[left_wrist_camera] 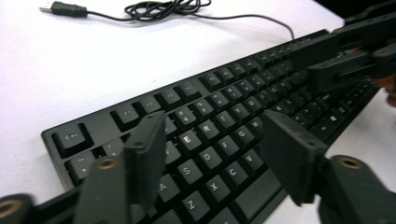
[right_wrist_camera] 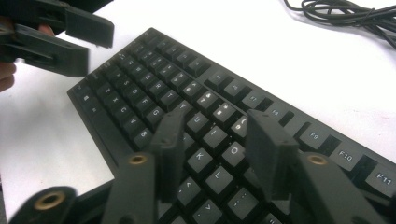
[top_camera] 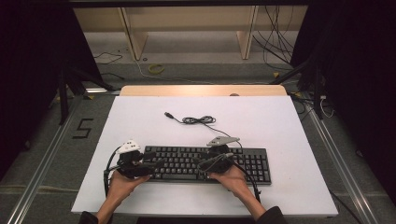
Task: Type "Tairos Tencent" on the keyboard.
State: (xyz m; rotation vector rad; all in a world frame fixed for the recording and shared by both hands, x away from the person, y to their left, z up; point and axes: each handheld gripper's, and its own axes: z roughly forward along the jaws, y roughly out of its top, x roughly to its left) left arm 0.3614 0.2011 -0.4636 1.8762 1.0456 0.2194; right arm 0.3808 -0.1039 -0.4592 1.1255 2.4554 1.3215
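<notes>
Overhead, keyboard (top_camera: 208,164) with coiled cable (top_camera: 198,120).

bare table (top_camera: 140,121) around keyboard (top_camera: 252,163), coiled cable (top_camera: 198,120) behind

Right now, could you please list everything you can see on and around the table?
keyboard: one, black, near edge of the table.
cable: one, black, coiled behind the keyboard, USB plug lying free.
table: one, white top, centre.
shelf: one, pale wood, on the floor beyond the table.
left gripper: one, black, open over the keyboard's left end.
right gripper: one, black, open over the keyboard's middle.
</notes>
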